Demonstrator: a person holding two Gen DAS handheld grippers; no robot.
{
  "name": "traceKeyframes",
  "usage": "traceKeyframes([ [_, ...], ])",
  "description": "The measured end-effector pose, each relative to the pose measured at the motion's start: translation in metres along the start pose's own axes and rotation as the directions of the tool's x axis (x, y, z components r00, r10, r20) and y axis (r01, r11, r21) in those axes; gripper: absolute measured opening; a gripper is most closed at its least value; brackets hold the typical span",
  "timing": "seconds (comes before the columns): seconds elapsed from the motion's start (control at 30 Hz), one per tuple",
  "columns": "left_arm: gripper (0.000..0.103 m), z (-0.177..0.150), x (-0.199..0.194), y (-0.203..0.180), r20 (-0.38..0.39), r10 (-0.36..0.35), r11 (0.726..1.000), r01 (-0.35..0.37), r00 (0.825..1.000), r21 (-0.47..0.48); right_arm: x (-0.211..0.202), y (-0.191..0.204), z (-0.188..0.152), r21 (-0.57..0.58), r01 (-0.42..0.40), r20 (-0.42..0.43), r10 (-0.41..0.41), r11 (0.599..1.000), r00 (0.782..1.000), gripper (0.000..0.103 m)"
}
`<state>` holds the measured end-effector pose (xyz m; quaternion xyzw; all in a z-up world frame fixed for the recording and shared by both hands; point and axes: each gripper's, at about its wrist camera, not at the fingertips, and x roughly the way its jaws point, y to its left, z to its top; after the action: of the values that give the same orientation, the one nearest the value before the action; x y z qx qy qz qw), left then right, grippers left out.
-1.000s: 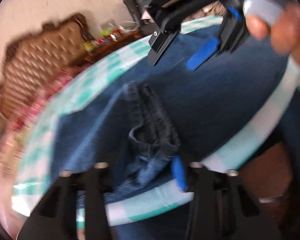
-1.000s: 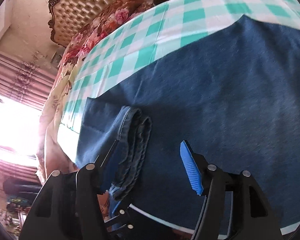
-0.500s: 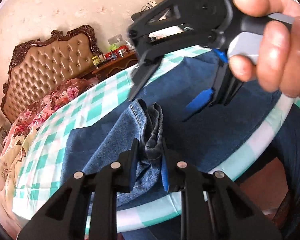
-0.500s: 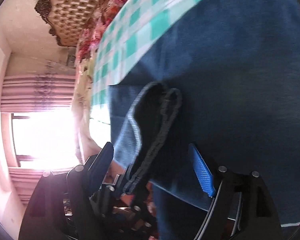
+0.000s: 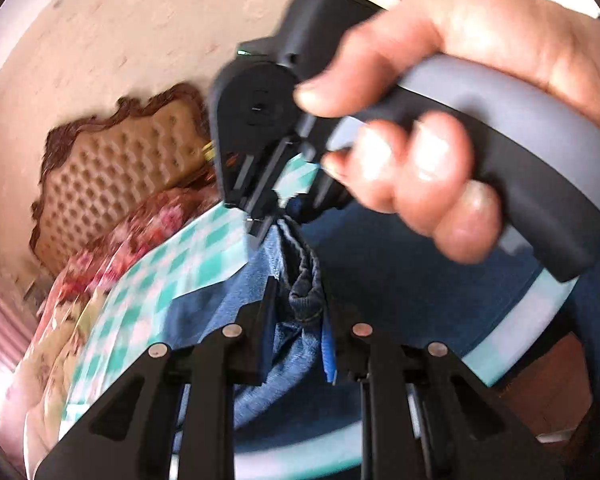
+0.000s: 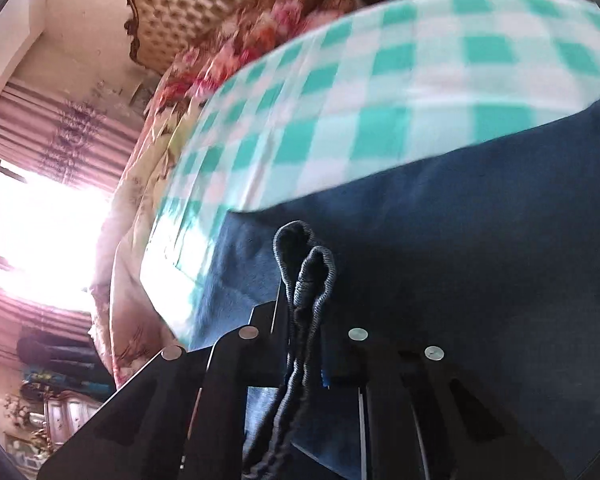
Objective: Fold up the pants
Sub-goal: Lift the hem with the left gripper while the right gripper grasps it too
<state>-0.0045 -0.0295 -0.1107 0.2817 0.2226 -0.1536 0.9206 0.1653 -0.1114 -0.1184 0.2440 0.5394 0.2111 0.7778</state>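
Both grippers are pinching the jeans (image 5: 300, 296) at the bunched hem above the checkered tablecloth (image 6: 380, 92): left gripper (image 5: 296, 340) and right gripper (image 6: 304, 344) fingers pressed onto denim. Likely gripping together so the edge is lifting evenly for folding over.

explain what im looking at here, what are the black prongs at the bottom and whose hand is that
No robot here: a person holds a hand-held gripper in each hand, and each carries a wide-angle camera looking along its two black fingers. Those fingers are the prongs at the bottom.

In the left camera's picture, the left hand-held gripper is shut on a bunched edge of the blue jeans. The person's right hand is in front, holding the other tool.

The right camera's picture shows the right hand-held gripper shut on the same denim. The jeans lie on a green-and-white checked cloth. A tufted headboard stands behind.
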Motion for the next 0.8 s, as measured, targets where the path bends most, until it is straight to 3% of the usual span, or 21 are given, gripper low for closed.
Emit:
traceKeyframes([
  [0.13,0.019,0.017,0.025,-0.045,-0.014,-0.086,0.995,0.086,0.996,0.044,-0.022,-0.062,-0.003,0.045,0.067,-0.002,-0.067,0.997,0.998,0.012],
  [0.27,0.019,0.009,0.051,-0.086,-0.082,-0.102,0.985,0.112,0.991,0.129,-0.013,-0.095,-0.01,0.059,0.075,-0.032,-0.073,0.995,0.997,0.014],
  [0.4,0.019,0.009,0.053,-0.086,-0.092,-0.075,0.989,0.085,0.993,0.12,-0.02,-0.099,-0.01,0.041,0.031,0.011,-0.031,0.999,0.999,0.047],
  [0.43,0.019,0.01,0.052,-0.09,-0.091,-0.065,0.989,0.076,0.994,0.13,-0.019,-0.1,-0.008,0.043,0.034,0.017,-0.035,0.998,0.999,0.047],
  [0.5,0.019,0.009,0.054,-0.096,-0.084,-0.028,0.983,0.043,0.996,0.181,-0.017,-0.099,-0.004,0.062,0.015,0.018,-0.016,0.998,1.0,0.045],
  [0.53,0.019,0.011,0.051,-0.101,-0.082,-0.018,0.981,0.033,0.996,0.192,-0.018,-0.1,-0.004,0.063,0.019,0.014,-0.02,0.998,1.0,0.026],
  [0.57,0.019,0.012,0.051,-0.102,-0.084,-0.009,0.979,0.026,0.996,0.201,-0.018,-0.101,-0.004,0.068,0.017,0.007,-0.017,0.998,1.0,0.017],
  [0.8,0.019,0.017,0.04,-0.123,-0.045,0.019,0.968,-0.007,0.999,0.253,-0.036,-0.111,-0.002,0.083,-0.023,0.042,0.019,0.996,0.999,0.011],
])
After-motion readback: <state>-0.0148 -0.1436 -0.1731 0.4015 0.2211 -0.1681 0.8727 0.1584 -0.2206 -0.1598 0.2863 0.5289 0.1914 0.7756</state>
